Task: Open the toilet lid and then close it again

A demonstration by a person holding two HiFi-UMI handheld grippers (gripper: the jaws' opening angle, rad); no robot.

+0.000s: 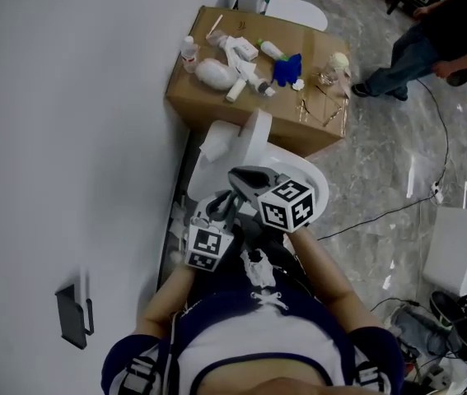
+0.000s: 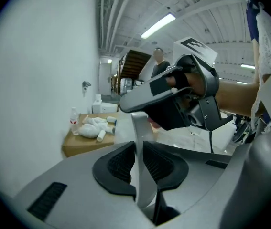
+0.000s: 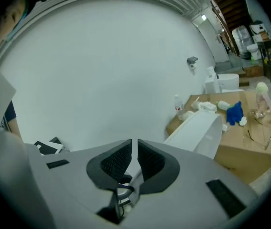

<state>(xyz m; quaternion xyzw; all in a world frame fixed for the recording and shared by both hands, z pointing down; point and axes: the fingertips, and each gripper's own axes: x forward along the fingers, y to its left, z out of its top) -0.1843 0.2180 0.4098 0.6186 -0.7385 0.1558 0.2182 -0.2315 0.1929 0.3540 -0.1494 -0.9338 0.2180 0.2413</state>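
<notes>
White wall point(image 1: 68, 97) and veined marble floor point(image 1: 398, 163) are framing the scene. Against that wall the toilet lid point(image 1: 255, 134) is being held raised, tilted up off the toilet bowl point(image 1: 314, 183) and standing just in front of the cistern point(image 1: 215, 148).

The lid's rim is being pinched by the left gripper point(image 1: 219, 206). Its jaws are standing only slightly apart, with the thin white edge filling the gap between the pads. Higher on the same rim the lid is being gripped by the right gripper point(image 1: 247, 176), whose jaws are closed almost together on the edge. The two grips are judged to be sharing the load, so that the lid is being guided rather than dropped. Whether it is being opened or lowered cannot be told.

Beyond the lid a cardboard box point(image 1: 208, 97) is being used as a stand for a plastic bottle point(image 1: 189, 52) and a blue cloth point(image 1: 287, 68).

Only in the left gripper view is the lid being shown running up from that gripper's jaws into the right gripper's. Only in the right gripper view is the lid's broad white face being shown. Only in the head view is the bowl beneath the lid being shown.
</notes>
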